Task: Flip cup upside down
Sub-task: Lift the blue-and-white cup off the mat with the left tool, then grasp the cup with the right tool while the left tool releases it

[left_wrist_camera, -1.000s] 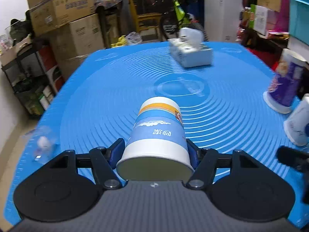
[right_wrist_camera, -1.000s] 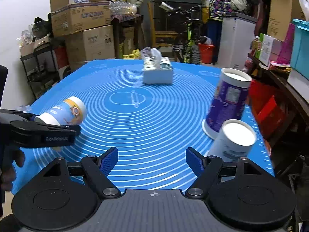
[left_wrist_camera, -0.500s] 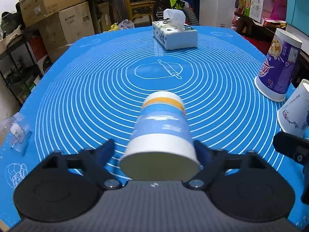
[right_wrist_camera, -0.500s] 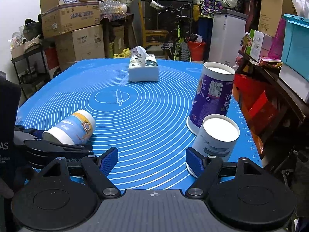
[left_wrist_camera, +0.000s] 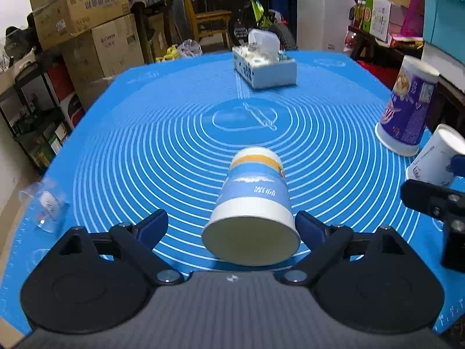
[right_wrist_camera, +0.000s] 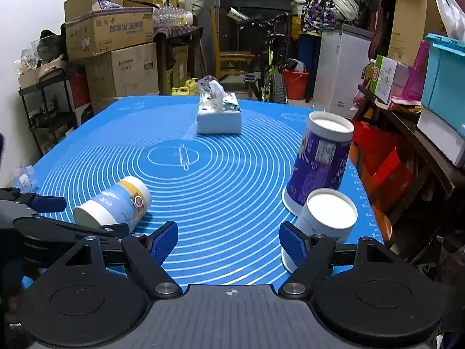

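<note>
My left tongs [left_wrist_camera: 232, 228] are spread wide, and the blue-and-white paper cup with an orange band [left_wrist_camera: 255, 200] lies on its side between the pads at lower centre, on the blue ringed mat covering the tabletop [left_wrist_camera: 145, 151]. The right pad seems to touch the cup; the left stands apart. My right tongs [right_wrist_camera: 229, 241] are spread too, pinching nothing, with a small white paper cup [right_wrist_camera: 328, 218] just beyond the right pad.
</note>
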Demonstrator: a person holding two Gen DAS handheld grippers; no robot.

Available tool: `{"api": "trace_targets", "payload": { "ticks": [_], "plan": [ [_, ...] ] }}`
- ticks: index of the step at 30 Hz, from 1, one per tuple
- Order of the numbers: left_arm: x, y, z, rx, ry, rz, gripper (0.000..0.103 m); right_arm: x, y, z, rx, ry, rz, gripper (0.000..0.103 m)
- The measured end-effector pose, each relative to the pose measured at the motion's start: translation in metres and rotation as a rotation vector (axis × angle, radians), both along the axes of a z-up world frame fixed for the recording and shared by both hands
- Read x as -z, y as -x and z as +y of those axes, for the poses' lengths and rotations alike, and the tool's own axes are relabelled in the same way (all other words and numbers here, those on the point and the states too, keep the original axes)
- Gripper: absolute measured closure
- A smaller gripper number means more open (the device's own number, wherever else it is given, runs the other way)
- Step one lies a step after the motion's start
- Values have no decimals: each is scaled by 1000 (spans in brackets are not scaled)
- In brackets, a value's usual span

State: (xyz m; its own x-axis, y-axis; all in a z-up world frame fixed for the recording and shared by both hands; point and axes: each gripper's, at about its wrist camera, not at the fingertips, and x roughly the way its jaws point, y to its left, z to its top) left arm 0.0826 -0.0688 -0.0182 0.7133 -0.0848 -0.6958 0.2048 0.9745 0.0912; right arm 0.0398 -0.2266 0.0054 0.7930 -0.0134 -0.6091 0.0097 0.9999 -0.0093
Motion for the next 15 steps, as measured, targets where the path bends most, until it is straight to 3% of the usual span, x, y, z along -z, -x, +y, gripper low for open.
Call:
{"api": "trace_targets", "payload": {
  "ticks": [10, 15],
  "plan": [
    [-40, 13, 29, -36, 37, -71, 6, -22, -26, 16, -71, -60, 26, 22],
    [-40, 4, 54, -79, 30, -66, 3, -23, -49, 32, -118, -87, 80, 22]
  ]
}}
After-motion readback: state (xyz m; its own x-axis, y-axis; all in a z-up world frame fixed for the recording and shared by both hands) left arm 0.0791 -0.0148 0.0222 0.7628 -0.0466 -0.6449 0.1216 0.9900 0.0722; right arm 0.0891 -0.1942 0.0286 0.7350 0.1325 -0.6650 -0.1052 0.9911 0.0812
